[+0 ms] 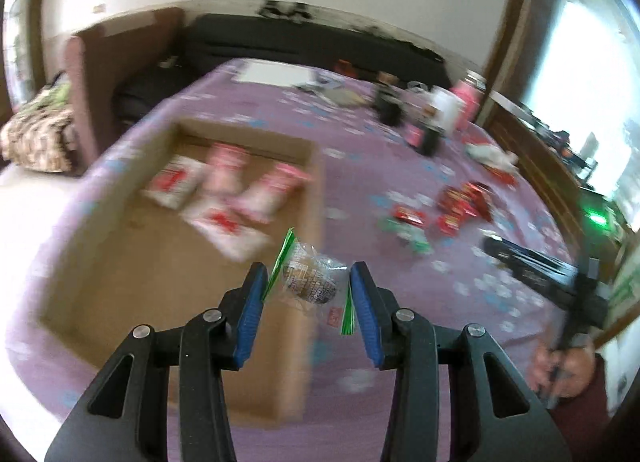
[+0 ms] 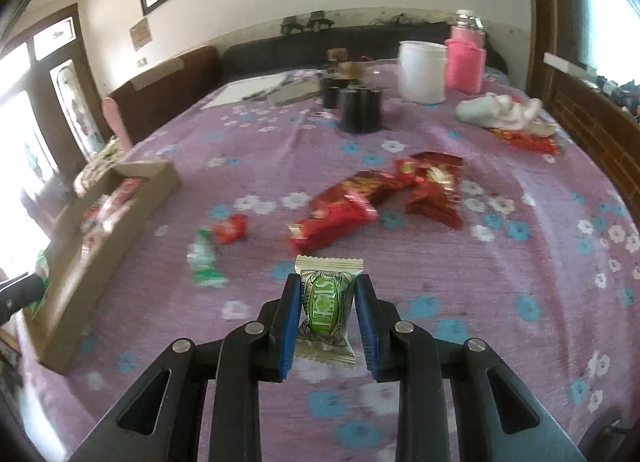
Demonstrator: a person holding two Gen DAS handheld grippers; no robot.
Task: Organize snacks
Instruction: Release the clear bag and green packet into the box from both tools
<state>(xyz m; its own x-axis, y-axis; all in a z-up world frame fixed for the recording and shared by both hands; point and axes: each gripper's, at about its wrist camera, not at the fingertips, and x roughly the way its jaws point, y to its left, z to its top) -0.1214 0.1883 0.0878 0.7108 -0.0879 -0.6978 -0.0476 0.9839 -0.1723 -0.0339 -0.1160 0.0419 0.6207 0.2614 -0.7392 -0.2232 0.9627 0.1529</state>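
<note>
Left gripper (image 1: 308, 282) clamps a clear green-edged snack packet (image 1: 310, 280) above the cardboard box (image 1: 120, 246); right gripper (image 2: 327, 306) pinches a green-labelled candy (image 2: 326, 308) over the purple cloth (image 2: 500, 302).

Bright window glare, blurred fisheye edges

Motion blur smears the packets (image 1: 216, 186) in the cardboard box (image 1: 100, 230); their print cannot be read

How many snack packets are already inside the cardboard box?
4: in the cardboard box, two white-and-red packets and two pink ones, all clustered at its far end. Blur may hide more.
</note>
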